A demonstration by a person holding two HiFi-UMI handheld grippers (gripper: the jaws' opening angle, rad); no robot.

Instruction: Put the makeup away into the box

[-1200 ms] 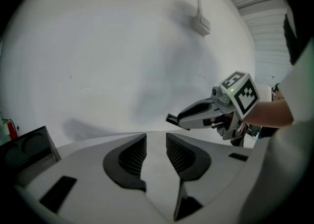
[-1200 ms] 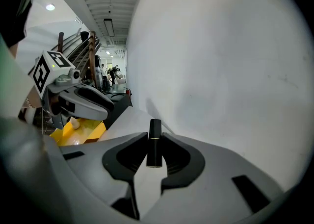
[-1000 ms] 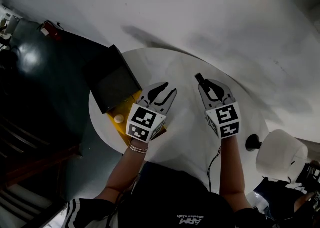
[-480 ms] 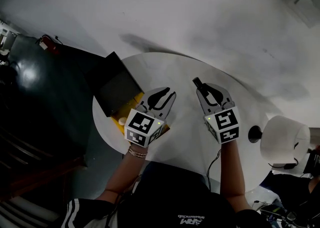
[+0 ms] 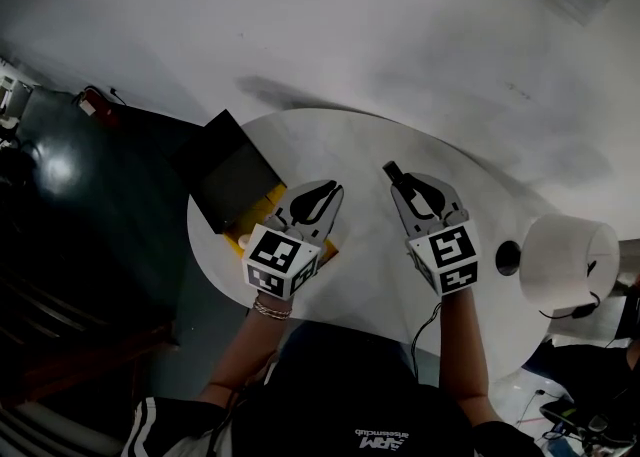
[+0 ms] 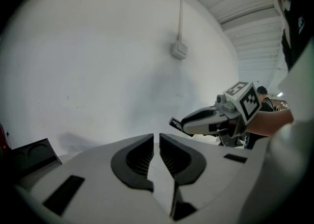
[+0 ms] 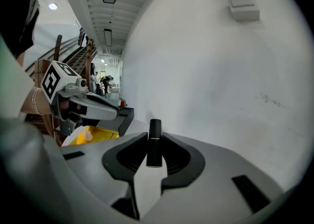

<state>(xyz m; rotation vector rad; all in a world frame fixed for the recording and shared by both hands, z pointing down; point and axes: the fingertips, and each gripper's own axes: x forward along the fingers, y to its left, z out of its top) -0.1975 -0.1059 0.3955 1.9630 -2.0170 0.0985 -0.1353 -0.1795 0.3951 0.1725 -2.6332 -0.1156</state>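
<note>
Two grippers hang over the white table. At the table's left edge sits the yellow box; our left gripper, nearer it, has just been closing on nothing, a slit left between its jaws. Our right gripper clamps the black lipstick — long axis along the jaws, box to its left.

Your left gripper reaches out ahead of your left forearm, pointing away from you and slightly down. Its jaws have just been closing and now stand nearly together, with a thin slit between them and nothing in it. Your right gripper is alongside, well apart to the right. It points the same way, jaws clamped on a black lipstick.
</note>
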